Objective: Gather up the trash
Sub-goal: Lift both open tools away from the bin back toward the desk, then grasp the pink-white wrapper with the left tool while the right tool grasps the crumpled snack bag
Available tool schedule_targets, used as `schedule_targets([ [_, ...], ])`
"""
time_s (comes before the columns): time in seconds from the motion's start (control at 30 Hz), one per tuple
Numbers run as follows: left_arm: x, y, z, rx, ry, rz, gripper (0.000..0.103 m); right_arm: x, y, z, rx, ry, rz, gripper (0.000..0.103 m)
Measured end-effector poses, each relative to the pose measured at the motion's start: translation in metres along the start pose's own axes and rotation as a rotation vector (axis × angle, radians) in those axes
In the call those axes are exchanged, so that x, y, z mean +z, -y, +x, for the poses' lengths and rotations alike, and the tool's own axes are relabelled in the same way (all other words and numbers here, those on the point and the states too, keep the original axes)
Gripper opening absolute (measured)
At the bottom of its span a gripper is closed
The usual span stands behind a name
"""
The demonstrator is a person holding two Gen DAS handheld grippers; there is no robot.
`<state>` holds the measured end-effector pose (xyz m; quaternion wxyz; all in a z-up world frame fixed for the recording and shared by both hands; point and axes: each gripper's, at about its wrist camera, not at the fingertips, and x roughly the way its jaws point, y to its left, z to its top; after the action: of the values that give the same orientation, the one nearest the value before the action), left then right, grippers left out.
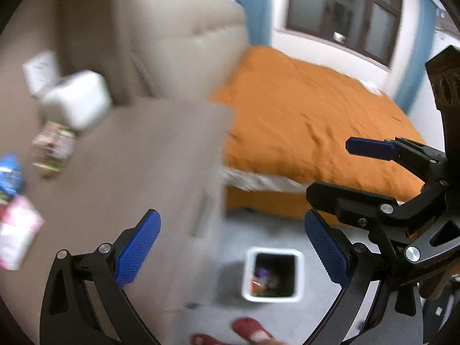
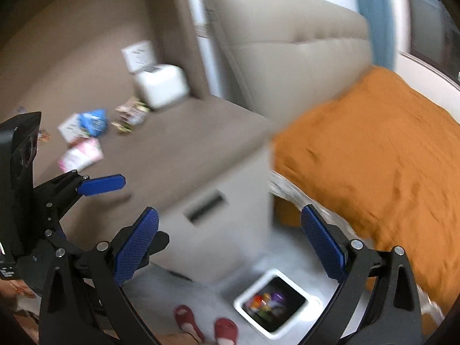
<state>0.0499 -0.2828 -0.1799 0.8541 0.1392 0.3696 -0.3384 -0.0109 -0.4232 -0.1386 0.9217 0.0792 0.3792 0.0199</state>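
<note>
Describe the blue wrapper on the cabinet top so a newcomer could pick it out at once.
Start at the orange bed, then go to the brown-topped bedside cabinet next to it. Near its far end lies a cluster of litter; the blue wrapper sits in it, overlapping a white box, just beyond a pink-and-white packet. It is the only blue, crumpled piece there.

Likely a bedroom: orange-covered bed (image 1: 310, 120), nightstand (image 2: 201, 155).
</note>
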Motion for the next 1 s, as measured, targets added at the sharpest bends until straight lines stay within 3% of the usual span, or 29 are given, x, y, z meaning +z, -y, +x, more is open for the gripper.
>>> schedule_targets([
  [0.17,0.007,-0.074,-0.033,0.167,0.068,-0.056,0.098,0.047,-0.066,0.033,0.112,0.044,-0.088,0.098],
  [0.33,0.008,-0.138,-0.055,0.284,0.099,-0.115,0.098,0.081,-0.131,0.065,0.195,0.055,-0.156,0.098],
  [0.5,-0.002,-0.186,-0.065,0.357,0.101,-0.144,0.098,0.112,-0.193,0.111,0.208,0.012,-0.220,0.098],
  [0.6,-0.011,-0.217,-0.062,0.356,0.077,-0.185,0.098,0.122,-0.216,0.142,0.145,-0.007,-0.240,0.098],
  [0.8,-0.041,-0.264,-0.055,0.339,-0.010,-0.184,0.097,0.143,-0.219,0.211,0.025,-0.113,-0.208,0.098],
  [0.87,-0.048,-0.273,-0.050,0.313,-0.044,-0.165,0.085,0.149,-0.220,0.229,0.002,-0.132,-0.196,0.098],
  [1.0,-0.061,-0.285,-0.037,0.256,-0.111,-0.140,0.080,0.156,-0.221,0.257,0.013,-0.179,-0.163,0.098],
])
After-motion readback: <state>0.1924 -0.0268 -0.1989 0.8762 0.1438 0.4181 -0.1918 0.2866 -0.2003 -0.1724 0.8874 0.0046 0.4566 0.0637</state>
